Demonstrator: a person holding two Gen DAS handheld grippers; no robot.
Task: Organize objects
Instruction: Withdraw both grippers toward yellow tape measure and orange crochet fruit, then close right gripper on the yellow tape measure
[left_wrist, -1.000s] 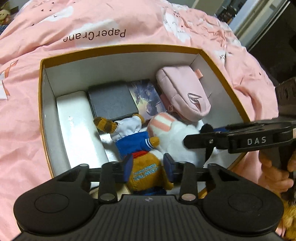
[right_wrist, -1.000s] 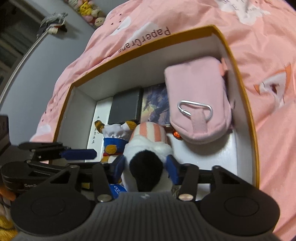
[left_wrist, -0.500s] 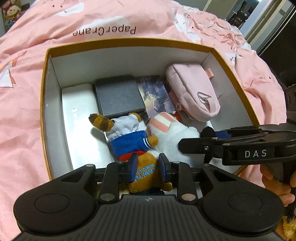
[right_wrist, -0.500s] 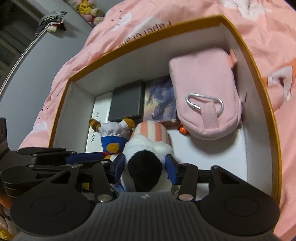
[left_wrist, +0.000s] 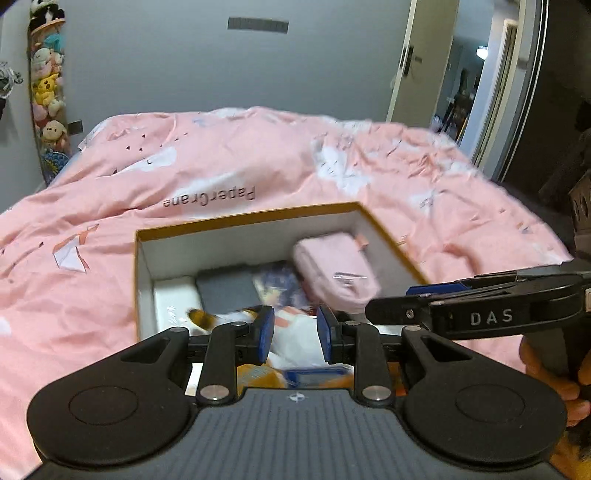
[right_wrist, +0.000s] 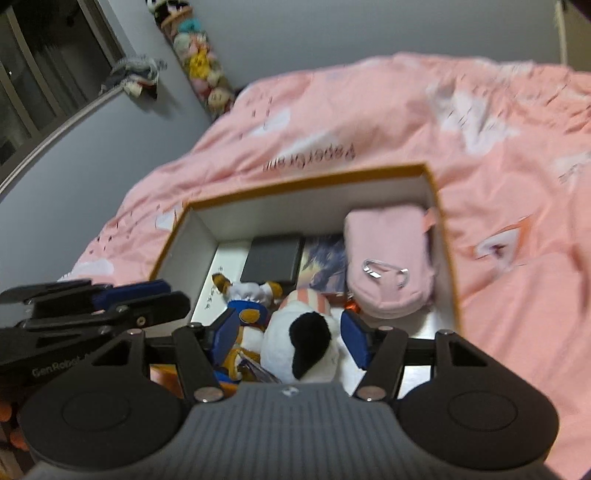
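- Holding my left gripper (left_wrist: 291, 334) above the near edge of the box (left_wrist: 247, 221), fingers spread with nothing between them.
- I see the orange-rimmed box on the pink duvet (left_wrist: 110, 280), and inside it from left: bear plush (right_wrist: 245, 314), dark case (right_wrist: 273, 258), picture card (right_wrist: 325, 262), pink pouch (right_wrist: 388, 266).
- My right gripper (right_wrist: 291, 334) is spread too, its pads flanking the white dog plush (right_wrist: 299, 343); I cannot tell if they touch it.

Plush toys (right_wrist: 295, 332) in box (right_wrist: 306, 181) on bed (right_wrist: 369, 122)
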